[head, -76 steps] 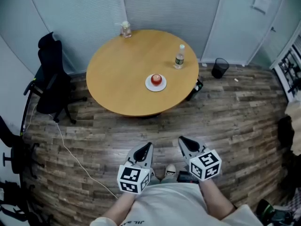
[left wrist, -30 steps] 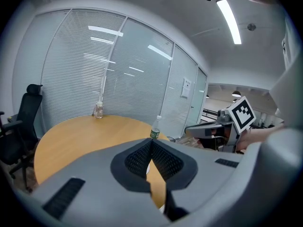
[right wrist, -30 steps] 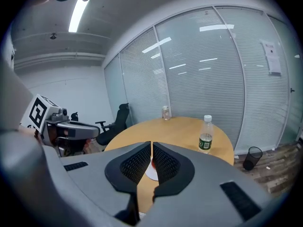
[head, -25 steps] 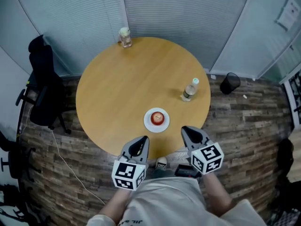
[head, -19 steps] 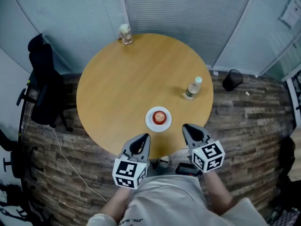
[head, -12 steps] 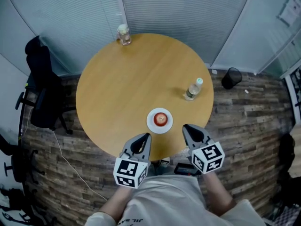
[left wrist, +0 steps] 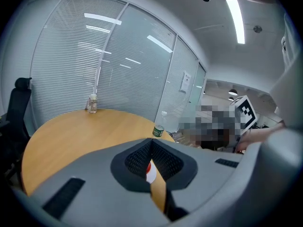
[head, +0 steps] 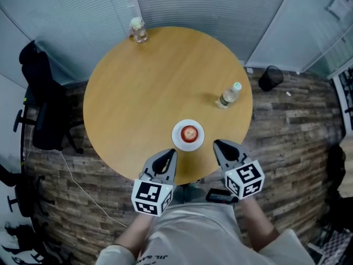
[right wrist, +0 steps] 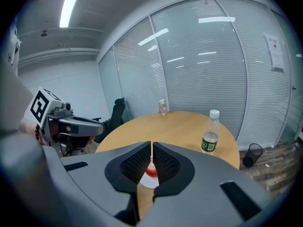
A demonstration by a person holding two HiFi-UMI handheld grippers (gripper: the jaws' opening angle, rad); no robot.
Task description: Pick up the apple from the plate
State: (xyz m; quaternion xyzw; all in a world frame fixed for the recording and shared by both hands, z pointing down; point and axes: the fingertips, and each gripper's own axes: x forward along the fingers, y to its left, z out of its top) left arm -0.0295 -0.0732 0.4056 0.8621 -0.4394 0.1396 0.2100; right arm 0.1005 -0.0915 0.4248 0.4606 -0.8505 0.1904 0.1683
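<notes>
A red apple (head: 189,132) sits on a small white plate (head: 179,142) near the front edge of the round wooden table (head: 143,93). My left gripper (head: 170,154) hovers shut over the table's near edge, just left of the plate and short of it. On the plate's other side my right gripper (head: 218,144) is shut too, with nothing in it. In the left gripper view a sliver of apple (left wrist: 149,167) shows below the closed left gripper (left wrist: 151,141). The right gripper view shows the apple (right wrist: 151,170) and plate (right wrist: 150,180) behind the closed right gripper (right wrist: 151,144).
A clear water bottle (head: 228,95) with a green label stands on the table to the right, beyond the plate. A glass jar (head: 138,29) is at the far edge. A black office chair (head: 38,93) stands at the left and a black bin (head: 269,77) on the floor at the right.
The person has stepped up to the table: plate and apple now lie just ahead of both grippers, which have moved forward over the near edge. Both stay shut.
</notes>
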